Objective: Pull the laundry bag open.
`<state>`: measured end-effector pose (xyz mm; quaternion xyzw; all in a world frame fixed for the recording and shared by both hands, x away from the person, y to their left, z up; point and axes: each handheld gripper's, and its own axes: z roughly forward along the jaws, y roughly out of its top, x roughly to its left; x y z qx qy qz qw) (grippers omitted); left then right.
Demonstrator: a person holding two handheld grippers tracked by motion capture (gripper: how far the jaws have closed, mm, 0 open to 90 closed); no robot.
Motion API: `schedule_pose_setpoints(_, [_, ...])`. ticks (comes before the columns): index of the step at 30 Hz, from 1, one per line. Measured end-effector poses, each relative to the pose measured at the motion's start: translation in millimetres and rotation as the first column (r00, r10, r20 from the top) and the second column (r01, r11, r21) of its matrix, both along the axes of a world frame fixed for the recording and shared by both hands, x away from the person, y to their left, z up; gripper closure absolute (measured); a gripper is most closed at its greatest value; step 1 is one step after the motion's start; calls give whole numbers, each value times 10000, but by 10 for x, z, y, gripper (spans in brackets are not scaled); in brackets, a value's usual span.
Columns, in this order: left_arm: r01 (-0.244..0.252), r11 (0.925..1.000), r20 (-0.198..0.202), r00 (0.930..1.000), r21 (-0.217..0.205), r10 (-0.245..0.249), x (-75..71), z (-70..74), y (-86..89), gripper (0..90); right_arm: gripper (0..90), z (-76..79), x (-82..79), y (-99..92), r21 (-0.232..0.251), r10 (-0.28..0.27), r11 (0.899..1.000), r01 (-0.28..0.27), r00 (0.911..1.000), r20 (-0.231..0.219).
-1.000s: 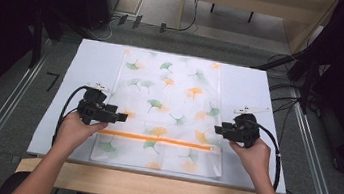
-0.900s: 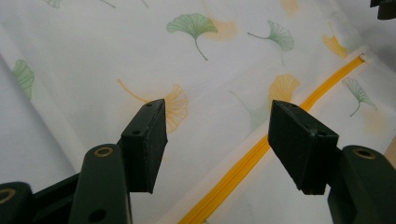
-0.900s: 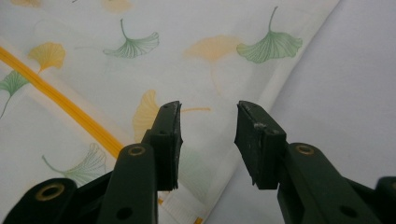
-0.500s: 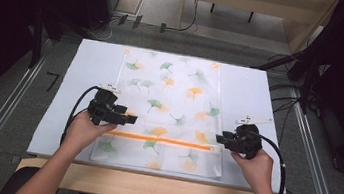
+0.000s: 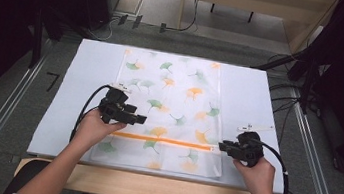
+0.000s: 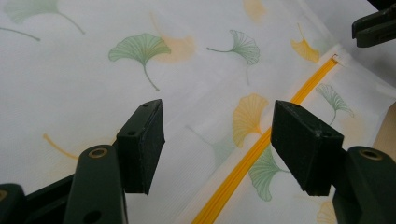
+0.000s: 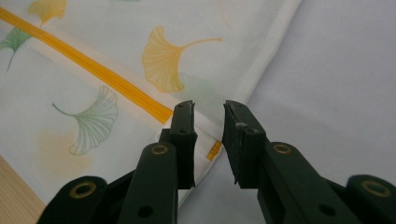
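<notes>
The leaf-printed mesh bag (image 5: 168, 109) lies flat on the pale sheet covering my desk (image 5: 256, 95), its orange zipper (image 5: 166, 140) running across the end nearest me. I judge it is spread out like this so the zipper lies straight and I can get at both of its ends.

My left tool (image 5: 120, 110) sits over the left part of the bag just above the zipper line. In the left gripper view its jaws stand wide apart with bare fabric and the zipper (image 6: 243, 165) between them; the pads press on nothing, though I cannot tell whether the tips rest on the cloth. I take it this hand is placed to pin the bag while the other works.

My right tool (image 5: 234, 148) is at the right edge of the bag, where the zipper ends. Its jaws have just been closing and now leave a narrow gap, aimed at the small tab at the zipper's end (image 7: 212, 150). The tab lies just below and between the tips, not yet pinched.
</notes>
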<state>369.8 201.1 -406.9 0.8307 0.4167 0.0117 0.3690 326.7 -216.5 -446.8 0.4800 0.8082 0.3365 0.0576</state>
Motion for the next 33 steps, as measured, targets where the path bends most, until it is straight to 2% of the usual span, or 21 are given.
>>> schedule_pose_setpoints(3, [109, 9999, 38, 9999, 0, -109, 21, -2, -47, 353, 763, -15, -40, -23, -85, -46, 10000, 45, 10000, -88])
schedule_pose_setpoints(5, [144, 9999, 54, 9999, 7, -144, 27, -5, -62, 353, 721, -31, -49, -42, 45, -125, 9999, 127, 9997, -225])
schedule_pose_setpoints(8, [299, 9995, 60, 9995, 111, -299, 48, -19, -111, 353, 684, -70, -61, -58, -123, -177, 9998, 172, 9989, -434])
schedule_pose_setpoints(11, [312, 9994, 94, 9995, 131, -313, 56, -22, -126, 353, 660, -87, -69, -57, -207, -127, 9997, 117, 9989, -462])
schedule_pose_setpoints(16, [295, 9995, 127, 9995, 91, -296, 59, -19, -128, 353, 549, -134, -74, -4, -456, 116, 9989, -139, 9987, -501])
schedule_pose_setpoints(18, [299, 9995, 134, 9995, 95, -300, 58, -19, -126, 354, 539, -143, -70, 6, -505, 195, 9985, -220, 9987, -477])
schedule_pose_setpoints(20, [262, 9996, 138, 9996, 43, -262, 54, -17, -119, 354, 493, -160, -68, 53, -617, 412, 9971, -439, 9982, -440])
schedule_pose_setpoints(23, [229, 9997, 151, 9996, 67, -230, 53, -15, -102, 354, 470, -167, -61, 75, -552, 506, 9971, -528, 9979, -405])
schedule_pose_setpoints(30, [211, 9998, 142, 9997, 50, -212, 48, -13, -93, 355, 514, -170, -68, 153, -932, 840, 9921, -842, 9964, -62])
schedule_pose_setpoints(31, [214, 9997, 137, 9997, 66, -215, 49, -15, -95, 355, 554, -171, -71, 169, -1127, 893, 9897, -881, 9960, 63])
schedule_pose_setpoints(33, [218, 9997, 124, 9997, 88, -219, 49, -19, -100, 355, 573, -176, -76, 174, -1200, 858, 9893, -833, 9962, 159])
